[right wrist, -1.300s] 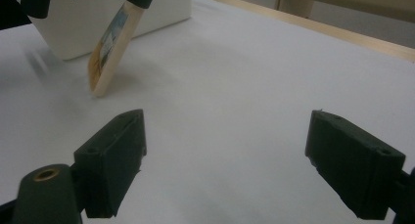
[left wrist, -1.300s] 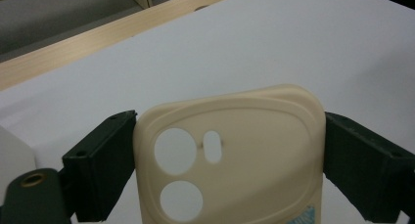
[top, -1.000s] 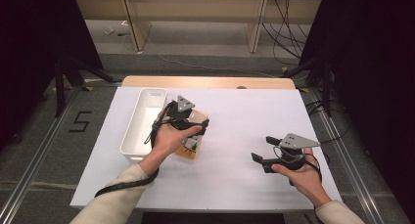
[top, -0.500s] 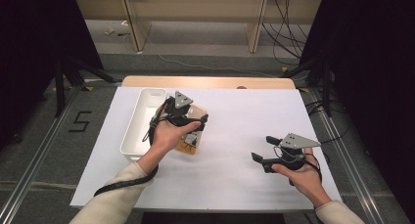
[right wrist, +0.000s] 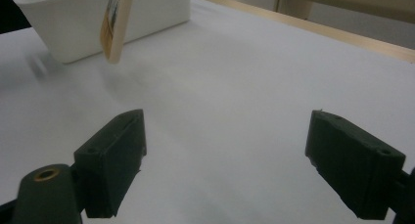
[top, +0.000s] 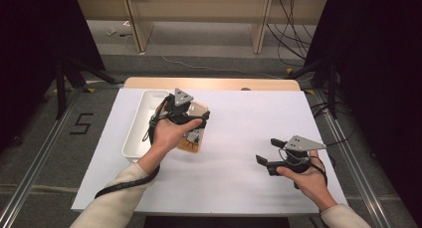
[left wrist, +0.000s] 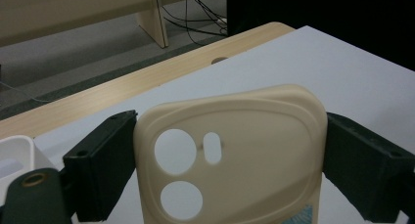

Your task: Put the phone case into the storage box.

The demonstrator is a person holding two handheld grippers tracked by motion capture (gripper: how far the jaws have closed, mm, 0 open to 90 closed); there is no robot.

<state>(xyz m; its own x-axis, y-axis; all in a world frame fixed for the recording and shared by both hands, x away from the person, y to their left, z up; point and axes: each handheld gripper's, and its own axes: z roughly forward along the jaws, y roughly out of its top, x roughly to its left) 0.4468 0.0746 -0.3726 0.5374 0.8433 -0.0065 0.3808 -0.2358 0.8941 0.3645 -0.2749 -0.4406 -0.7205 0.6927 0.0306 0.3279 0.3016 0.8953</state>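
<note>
Currently the left gripper is clamping a beige phone case between its two black jaws. In the left gripper view the jaws are pressing against the case's two long edges, and the case is standing with its camera cut-outs facing the lens: two round holes and one small oblong slot. A patch of blue label is showing at the case's lower right corner.

From the high view, the left hand is holding the gripper above the table, just right of a white tray. The case is hanging partly hidden under the hand and gripper. Whether it is touching the table cannot be told from that view. In the right gripper view the case is appearing edge-on, tilted, in front of the tray, with its lower corner looking clear of the white surface.

The right gripper is resting low over the right side of the table, well apart from the case and tray. Its jaws are standing wide apart with nothing between them; bare white tabletop is showing between them. The right hand is gripping its handle from behind. A grey three-cornered plate is sitting on top of each gripper.
</note>
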